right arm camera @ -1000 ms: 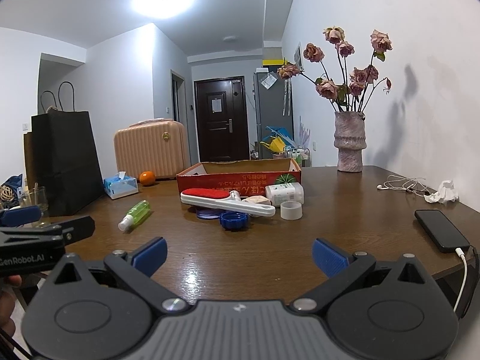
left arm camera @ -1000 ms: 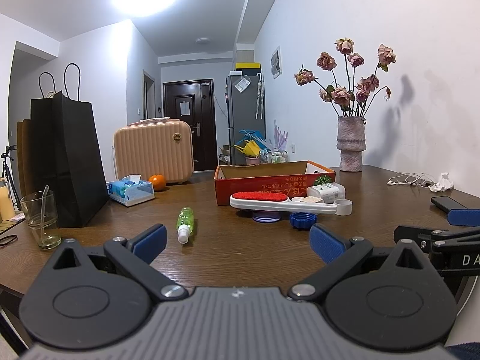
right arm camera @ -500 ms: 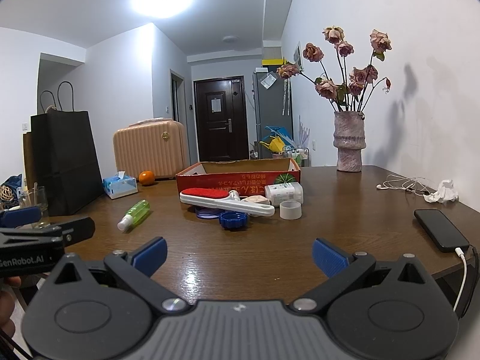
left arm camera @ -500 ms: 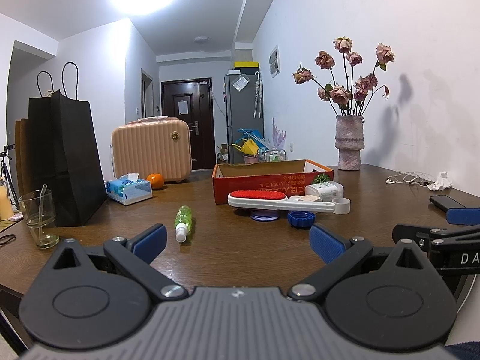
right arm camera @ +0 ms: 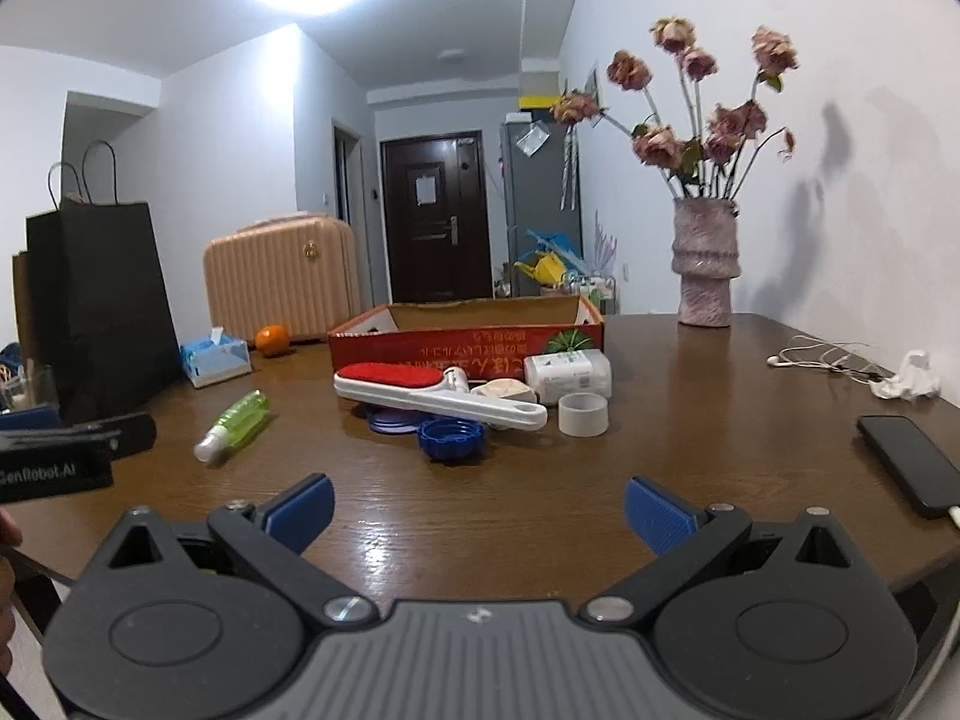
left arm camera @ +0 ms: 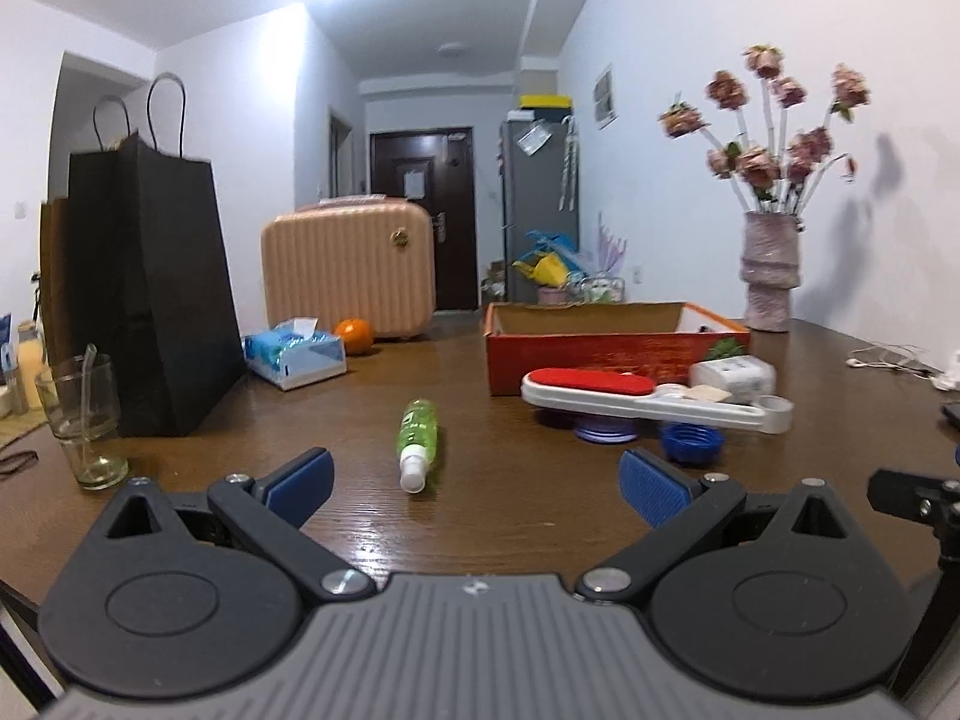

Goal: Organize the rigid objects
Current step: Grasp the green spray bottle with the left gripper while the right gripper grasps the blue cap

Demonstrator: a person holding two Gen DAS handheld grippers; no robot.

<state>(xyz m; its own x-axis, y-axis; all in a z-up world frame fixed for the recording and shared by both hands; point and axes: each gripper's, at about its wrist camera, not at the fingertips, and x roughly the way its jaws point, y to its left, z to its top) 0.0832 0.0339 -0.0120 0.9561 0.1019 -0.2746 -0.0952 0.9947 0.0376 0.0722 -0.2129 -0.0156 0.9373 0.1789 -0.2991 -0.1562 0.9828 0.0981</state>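
Observation:
A red cardboard box stands open on the brown table. In front of it lie a white lint brush with a red pad, a blue cap, a tape roll, a white packet and a purple lid. A green spray bottle lies to the left. My left gripper is open and empty, just short of the bottle. My right gripper is open and empty, short of the blue cap.
A black paper bag, a glass, a tissue box, an orange and a pink case stand at the left and back. A vase of flowers, earphones and a phone are at the right.
Both grippers have moved forward over the table, so the objects look nearer. The left one has turned toward the spray bottle. Both stay open.

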